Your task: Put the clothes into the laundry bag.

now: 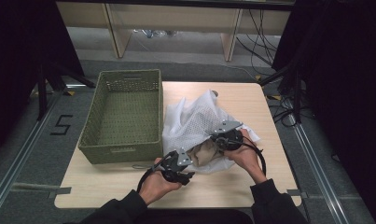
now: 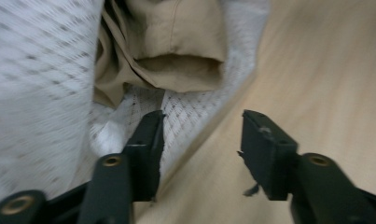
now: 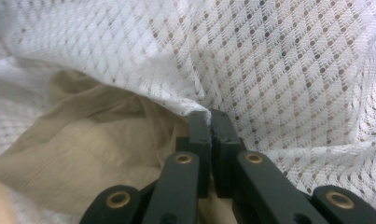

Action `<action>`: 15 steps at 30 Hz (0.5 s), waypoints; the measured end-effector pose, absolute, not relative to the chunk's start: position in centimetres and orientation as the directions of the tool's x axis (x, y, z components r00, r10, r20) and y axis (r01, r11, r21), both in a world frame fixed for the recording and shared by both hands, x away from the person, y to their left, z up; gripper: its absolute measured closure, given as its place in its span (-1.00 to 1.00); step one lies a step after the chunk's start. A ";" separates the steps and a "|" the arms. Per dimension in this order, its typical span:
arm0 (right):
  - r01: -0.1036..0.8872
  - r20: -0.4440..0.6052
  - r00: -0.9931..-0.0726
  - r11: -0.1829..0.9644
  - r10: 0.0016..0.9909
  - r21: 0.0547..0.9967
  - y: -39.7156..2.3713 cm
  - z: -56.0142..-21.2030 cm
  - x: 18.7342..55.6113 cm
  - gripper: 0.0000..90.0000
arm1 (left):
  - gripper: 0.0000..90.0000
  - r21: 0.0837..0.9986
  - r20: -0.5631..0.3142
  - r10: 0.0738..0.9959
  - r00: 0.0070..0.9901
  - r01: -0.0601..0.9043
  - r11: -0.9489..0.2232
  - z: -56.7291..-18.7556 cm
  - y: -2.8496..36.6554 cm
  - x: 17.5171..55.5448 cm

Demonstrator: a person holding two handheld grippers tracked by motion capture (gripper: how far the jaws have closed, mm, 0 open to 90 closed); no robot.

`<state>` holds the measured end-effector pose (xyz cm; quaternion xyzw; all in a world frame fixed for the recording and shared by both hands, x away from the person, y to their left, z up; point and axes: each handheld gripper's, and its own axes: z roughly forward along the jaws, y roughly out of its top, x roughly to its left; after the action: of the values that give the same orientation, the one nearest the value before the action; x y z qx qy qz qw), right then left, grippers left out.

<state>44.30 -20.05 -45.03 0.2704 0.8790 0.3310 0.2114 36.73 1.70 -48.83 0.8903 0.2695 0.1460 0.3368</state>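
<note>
Right gripper (image 3: 209,122) clamps rim of white mesh laundry bag (image 1: 195,119) holding beige cloth garment (image 2: 176,42); left gripper (image 2: 202,140) jaws apart, empty, beside bag on wooden table (image 1: 232,186).

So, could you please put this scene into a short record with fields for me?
surface: wooden table
bag: white mesh bag, crumpled, mouth toward the person
contents: beige cloth showing at the bag's mouth
basket: green basket, left of the bag, nothing in it
right gripper: shut on the mesh bag's edge
left gripper: jaws apart, nothing between them, beside the bag's edge
</note>
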 end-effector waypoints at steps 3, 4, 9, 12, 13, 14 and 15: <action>0.320 -0.207 -0.767 0.642 0.608 0.697 -20.7 -44.7 44.1 0.99 | -0.03 0.671 0.035 0.601 0.798 0.427 -0.606 -49.9 1.0 38.4; 0.320 -0.207 -0.767 0.642 0.608 0.697 -20.7 -44.7 44.1 0.99 | 0.00 0.671 0.035 0.601 0.798 0.427 -0.606 -49.9 1.0 38.4; 0.308 -0.198 -0.788 0.653 0.582 0.692 -21.3 -44.3 43.6 0.99 | 0.42 0.661 0.001 0.596 0.803 0.447 -0.602 -50.5 0.3 39.4; 0.313 -0.195 -0.785 0.647 0.589 0.695 -21.4 -44.2 43.3 0.99 | 0.68 0.663 -0.011 0.592 0.806 0.449 -0.599 -50.4 0.1 39.5; 0.316 -0.189 -0.790 0.653 0.583 0.689 -21.5 -44.1 43.2 0.99 | 0.68 0.665 -0.015 0.596 0.803 0.453 -0.594 -50.5 0.1 39.6; 0.302 -0.205 -0.789 0.656 0.580 0.692 -21.6 -44.0 43.0 0.99 | 0.76 0.661 -0.022 0.600 0.800 0.462 -0.591 -50.5 0.1 39.7; 0.297 -0.202 -0.806 0.675 0.556 0.675 -21.7 -43.7 42.6 0.99 | 0.88 0.668 -0.025 0.600 0.799 0.460 -0.585 -50.5 0.2 39.8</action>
<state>42.63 -21.71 -43.73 0.2386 0.8932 0.3246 0.1998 39.80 0.17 -50.53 0.8843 0.2998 0.1019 0.3431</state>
